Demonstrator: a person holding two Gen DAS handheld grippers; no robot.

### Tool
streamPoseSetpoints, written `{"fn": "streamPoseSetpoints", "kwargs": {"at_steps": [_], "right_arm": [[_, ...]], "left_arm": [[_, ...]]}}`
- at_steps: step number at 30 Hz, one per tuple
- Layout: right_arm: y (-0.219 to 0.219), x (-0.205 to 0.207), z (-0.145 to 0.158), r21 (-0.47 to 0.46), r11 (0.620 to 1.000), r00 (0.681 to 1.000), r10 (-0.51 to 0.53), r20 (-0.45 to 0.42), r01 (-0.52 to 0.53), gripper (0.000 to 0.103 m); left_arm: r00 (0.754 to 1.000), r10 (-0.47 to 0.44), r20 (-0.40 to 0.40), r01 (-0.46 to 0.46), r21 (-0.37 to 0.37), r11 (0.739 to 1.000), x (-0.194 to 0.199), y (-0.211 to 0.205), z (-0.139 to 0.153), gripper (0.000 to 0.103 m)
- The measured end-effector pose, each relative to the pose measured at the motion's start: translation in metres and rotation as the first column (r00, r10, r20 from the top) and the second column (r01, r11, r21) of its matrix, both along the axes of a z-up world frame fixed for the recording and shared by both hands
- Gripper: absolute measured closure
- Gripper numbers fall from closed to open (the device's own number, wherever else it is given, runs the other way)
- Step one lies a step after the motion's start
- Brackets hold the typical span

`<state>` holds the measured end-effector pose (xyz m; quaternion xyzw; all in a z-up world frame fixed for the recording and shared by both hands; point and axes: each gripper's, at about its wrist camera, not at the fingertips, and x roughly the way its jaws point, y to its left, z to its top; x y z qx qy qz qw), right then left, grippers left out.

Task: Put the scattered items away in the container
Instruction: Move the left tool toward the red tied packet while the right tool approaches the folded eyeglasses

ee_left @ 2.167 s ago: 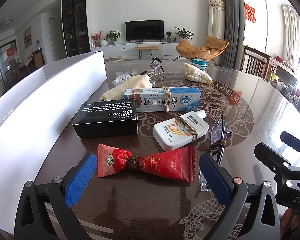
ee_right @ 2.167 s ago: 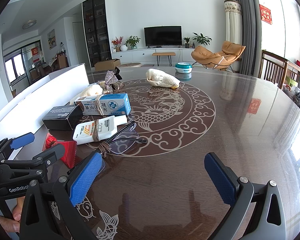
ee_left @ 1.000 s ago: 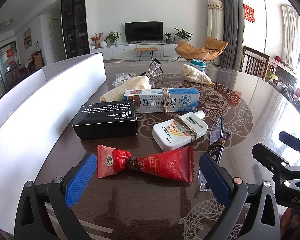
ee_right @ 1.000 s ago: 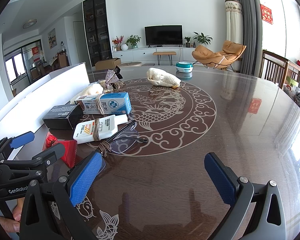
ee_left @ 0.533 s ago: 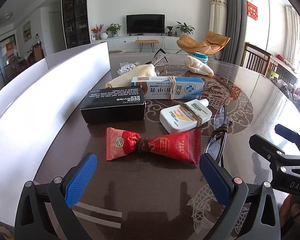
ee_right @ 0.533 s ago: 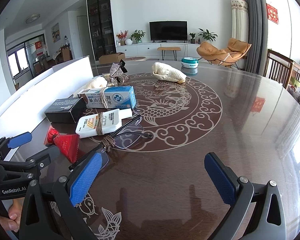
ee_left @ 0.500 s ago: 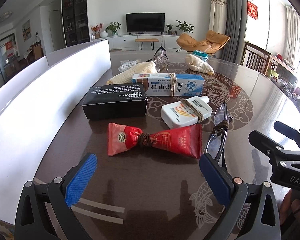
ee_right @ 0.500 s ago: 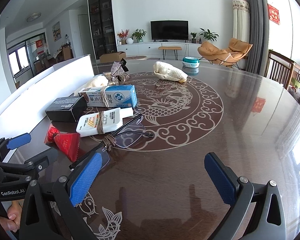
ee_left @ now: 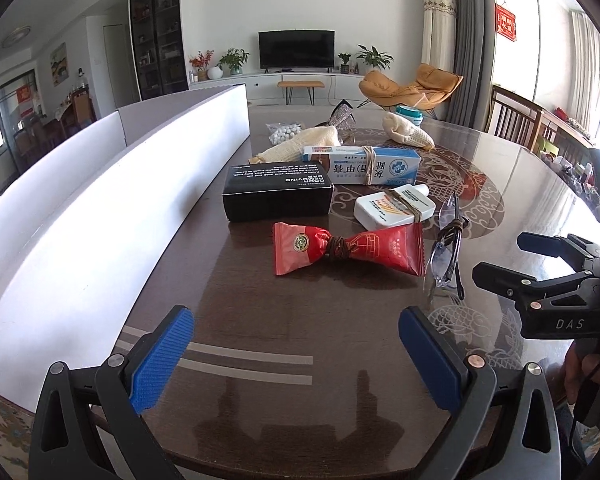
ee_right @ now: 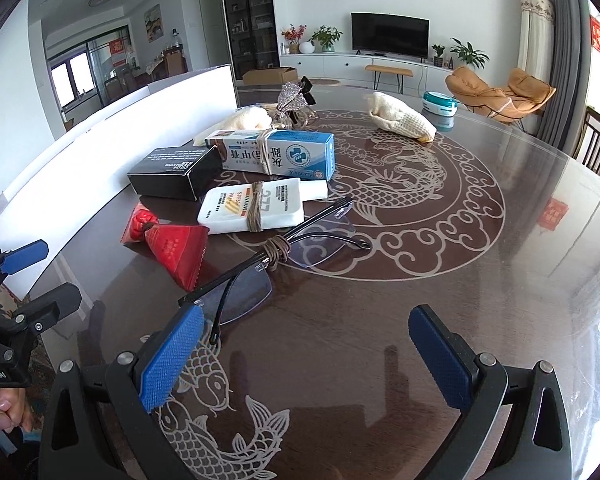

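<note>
On table [ee_left: 260,340], red packet [ee_left: 348,249] crosswise (twine-waisted).

Bench [ee_left: 284,360] – dark glossy round top, pale dragon medallion [ee_right: 412,184] inlaid mid-surface, fish motifs at the near edge. Everything below is relative to the medallion.

On its left rim: white bottle [ee_left: 394,207], blue-white carton [ee_left: 362,165], both string-tied. Glasses [ee_right: 276,256] straddle the near-left rim. Black box [ee_left: 278,197] and red sachet [ee_left: 348,249] just outside, left. Mesh pouch [ee_right: 402,122] on the far rim; teal tin [ee_right: 440,102] beyond it. Second mesh pouch [ee_left: 300,145], bag of white balls [ee_left: 285,133], glittery clip [ee_right: 294,100] – far-left. White container [ee_left: 112,196] runs along the left side, well outside.
</note>
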<state>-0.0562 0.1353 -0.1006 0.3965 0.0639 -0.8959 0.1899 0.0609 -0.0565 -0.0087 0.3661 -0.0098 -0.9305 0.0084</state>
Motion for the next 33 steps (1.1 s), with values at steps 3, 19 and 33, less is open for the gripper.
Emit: {"fn": "streamPoseSetpoints", "kwargs": {"at_steps": [3, 19, 33], "right_arm": [[-0.015, 0.002, -0.002, 0.028, 0.999, 0.999, 0.042, 0.011, -0.042, 0.000], [-0.053, -0.067, -0.019, 0.096, 0.995, 0.994, -0.012, 0.110, 0.001, 0.000], [-0.014, -0.091, -0.015, 0.050, 0.983, 0.978, -0.180, 0.103, 0.176, 0.000]], "left_arm": [[1.000, -0.001, -0.001, 0.001, -0.026, 1.000, 0.007, -0.002, 0.000, 0.000], [1.000, 0.008, 0.024, -0.006, -0.049, 0.999, 0.012, -0.005, -0.003, 0.000], [0.996, -0.007, 0.085, 0.012, -0.060, 0.998, 0.001, 0.003, -0.018, 0.000]]}}
